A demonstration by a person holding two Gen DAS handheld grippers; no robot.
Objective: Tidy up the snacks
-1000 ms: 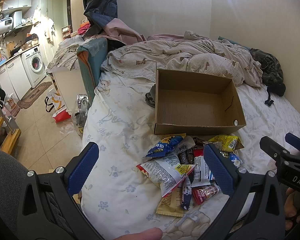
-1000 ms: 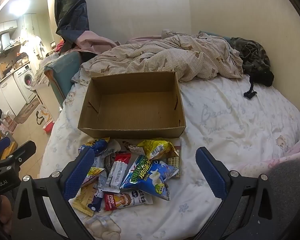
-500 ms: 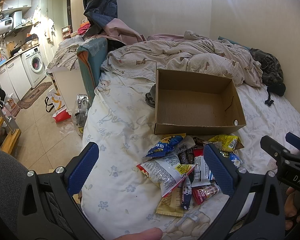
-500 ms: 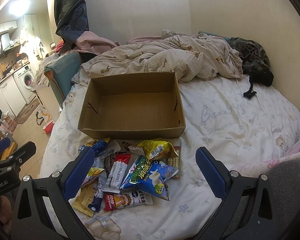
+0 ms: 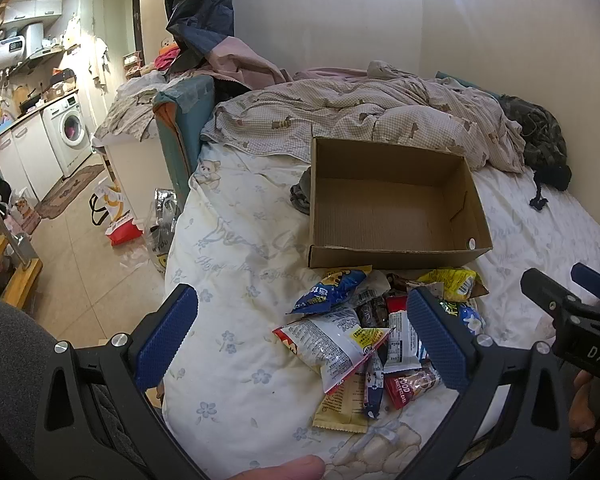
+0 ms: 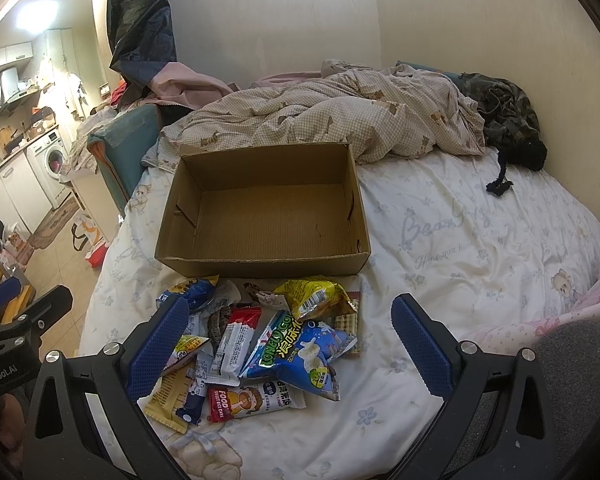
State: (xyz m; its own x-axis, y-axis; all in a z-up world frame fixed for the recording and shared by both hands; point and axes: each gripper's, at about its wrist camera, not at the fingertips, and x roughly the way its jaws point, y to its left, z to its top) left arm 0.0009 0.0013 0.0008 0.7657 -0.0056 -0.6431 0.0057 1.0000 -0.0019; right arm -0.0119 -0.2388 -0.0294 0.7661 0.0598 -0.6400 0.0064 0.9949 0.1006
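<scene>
An empty brown cardboard box (image 5: 392, 216) (image 6: 267, 220) lies open on the bed. Just in front of it sits a heap of several snack packets (image 5: 364, 332) (image 6: 259, 340), among them a blue-and-green bag (image 6: 300, 354), a yellow bag (image 6: 314, 296) and a white chip bag (image 5: 332, 346). My left gripper (image 5: 300, 338) hovers open over the heap's left side, nothing between its blue pads. My right gripper (image 6: 287, 344) is open too, spread wide above the heap. Each gripper shows at the edge of the other's view.
A rumpled checked duvet (image 6: 332, 120) and dark clothes (image 6: 508, 120) lie behind the box by the wall. White flowered sheet (image 6: 460, 248) stretches right of the box. The bed's left edge drops to a tiled floor (image 5: 79, 280) with bags (image 5: 119, 228); a washing machine (image 5: 69, 130) stands beyond.
</scene>
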